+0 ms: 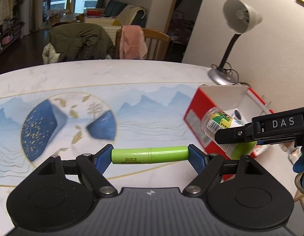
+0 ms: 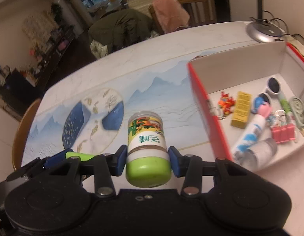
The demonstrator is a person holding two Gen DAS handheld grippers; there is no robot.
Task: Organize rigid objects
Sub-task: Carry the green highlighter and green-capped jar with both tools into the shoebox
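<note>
Claws (image 1: 150, 155) (image 2: 147, 160) grip green tube (image 1: 150, 155), green-capped jar (image 2: 147, 147).

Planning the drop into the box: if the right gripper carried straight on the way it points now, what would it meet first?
Probably the bare tabletop, just left of the red box. The right gripper, clamped on the green-lidded jar, points left of the box's wall; depth is uncertain.

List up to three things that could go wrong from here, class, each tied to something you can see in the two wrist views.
1. The left gripper clamps the green tube only by its two ends; it could pivot or pop out.
2. The right gripper grips the jar near its green cap, so the body may tilt.
3. The box is crowded; a dropped jar could hit the sunglasses.
</note>
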